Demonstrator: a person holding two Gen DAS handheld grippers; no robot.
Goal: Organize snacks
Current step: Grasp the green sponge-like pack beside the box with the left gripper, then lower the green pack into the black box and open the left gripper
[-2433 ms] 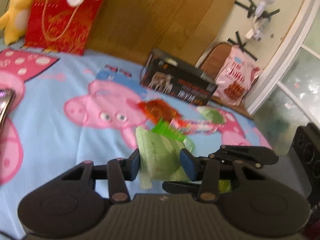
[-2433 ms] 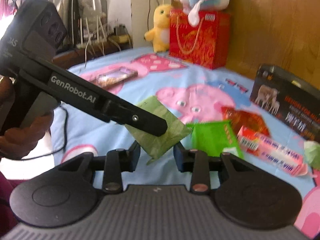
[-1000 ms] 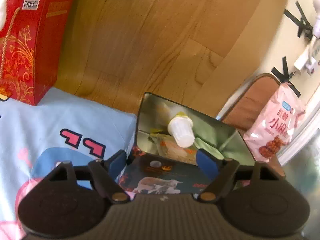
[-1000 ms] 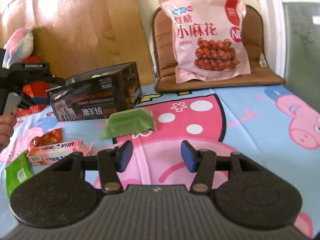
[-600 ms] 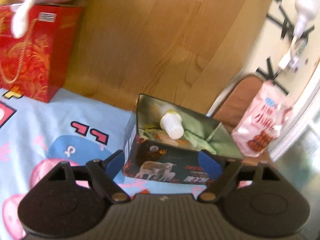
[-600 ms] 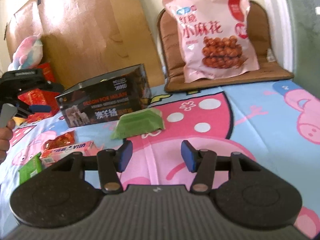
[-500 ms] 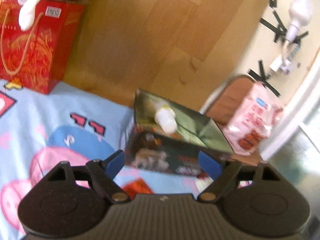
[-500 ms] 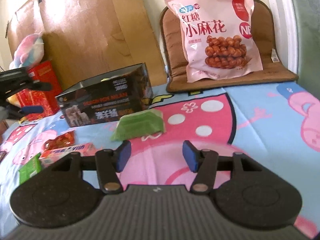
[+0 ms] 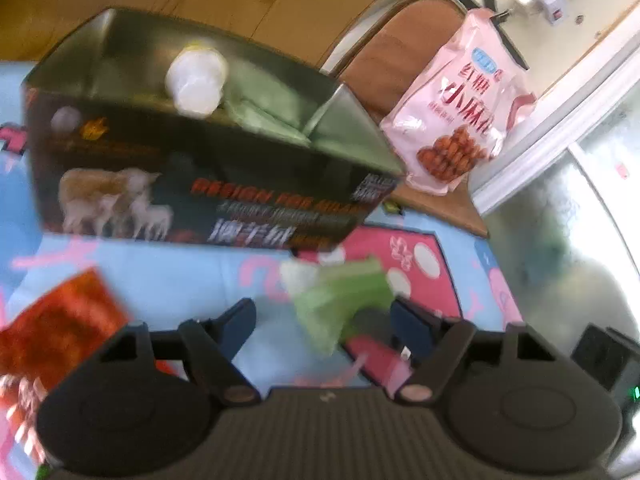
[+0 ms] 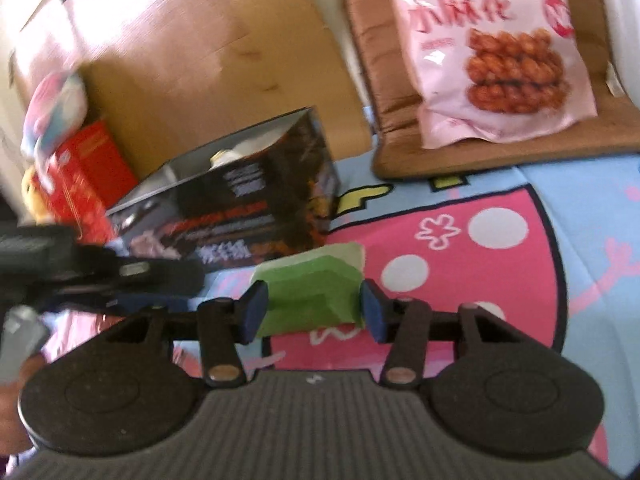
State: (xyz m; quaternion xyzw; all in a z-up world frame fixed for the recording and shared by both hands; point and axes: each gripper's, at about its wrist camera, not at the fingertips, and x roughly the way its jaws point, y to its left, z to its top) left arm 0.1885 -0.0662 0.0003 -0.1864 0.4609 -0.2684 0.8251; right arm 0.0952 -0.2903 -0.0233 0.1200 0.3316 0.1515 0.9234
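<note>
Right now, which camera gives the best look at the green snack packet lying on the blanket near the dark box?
The right wrist view: the green snack packet sits centred between the open right gripper, fairly sharp. In the left wrist view the packet is motion-blurred, low in the frame.

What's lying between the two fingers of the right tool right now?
In the right wrist view, the green snack packet lies on the blanket between the open fingers of the right tool, in front of the dark box.

Glossy printed box (image 9: 208, 196), matt green packet (image 10: 310, 296), cloth sheet (image 10: 580, 216).
</note>
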